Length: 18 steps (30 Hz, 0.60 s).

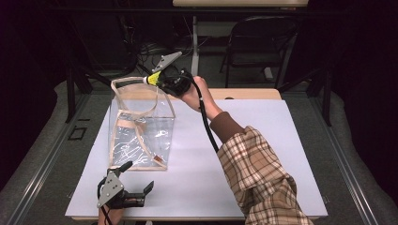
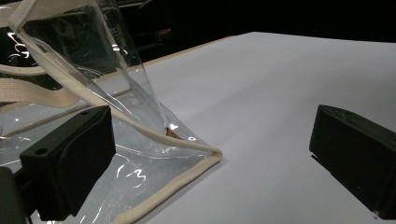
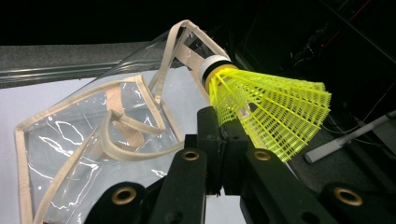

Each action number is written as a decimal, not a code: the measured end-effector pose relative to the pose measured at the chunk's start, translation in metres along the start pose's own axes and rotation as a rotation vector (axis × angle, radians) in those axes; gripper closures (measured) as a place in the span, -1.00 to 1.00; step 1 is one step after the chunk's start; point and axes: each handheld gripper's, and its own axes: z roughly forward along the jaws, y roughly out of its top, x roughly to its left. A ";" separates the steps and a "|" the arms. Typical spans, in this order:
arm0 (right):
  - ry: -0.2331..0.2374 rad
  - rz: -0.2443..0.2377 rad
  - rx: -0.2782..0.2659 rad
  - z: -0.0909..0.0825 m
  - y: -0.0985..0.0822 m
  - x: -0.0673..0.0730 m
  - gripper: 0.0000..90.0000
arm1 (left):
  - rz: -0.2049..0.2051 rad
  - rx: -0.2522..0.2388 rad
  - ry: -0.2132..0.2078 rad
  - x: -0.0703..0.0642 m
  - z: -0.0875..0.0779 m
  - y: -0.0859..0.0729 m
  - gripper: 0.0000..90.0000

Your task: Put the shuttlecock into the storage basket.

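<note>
A clear plastic tote bag [image 1: 141, 126] with beige trim and straps stands upright on the left half of the white table. At its far rim my right gripper [image 1: 159, 79] is shut on a yellow shuttlecock [image 1: 154, 78]. In the right gripper view the jaws [image 3: 222, 135] pinch the lower edge of the shuttlecock's mesh skirt [image 3: 266, 107]; its white cork points at the bag's top edge [image 3: 187, 32]. My left gripper [image 1: 137, 176] stands open just in front of the bag's near bottom corner [image 2: 205, 156], with nothing gripped.
The white table top [image 1: 263, 140] stretches bare to the right of the bag. A plaid sleeve [image 1: 258, 173] crosses it from the bottom right. A folding chair [image 1: 258, 37] and a table leg stand in the dark behind the far edge.
</note>
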 end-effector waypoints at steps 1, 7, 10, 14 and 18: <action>0.000 0.000 0.000 0.000 0.000 0.000 0.99 | 0.000 0.000 0.000 0.000 0.000 0.000 -1.00; -0.001 0.002 0.001 0.003 0.002 0.001 0.99 | -0.002 -0.002 0.000 0.000 0.000 0.000 -1.00; 0.002 0.002 0.001 0.005 0.004 0.001 0.99 | 0.001 -0.002 0.000 0.000 0.000 0.000 -1.00; 0.004 0.004 -0.004 0.008 0.005 0.003 0.99 | 0.001 -0.001 0.000 0.000 0.000 0.000 -1.00; 0.005 0.000 -0.004 0.010 0.008 0.003 0.99 | 0.001 -0.002 -0.001 0.001 -0.001 0.000 -1.00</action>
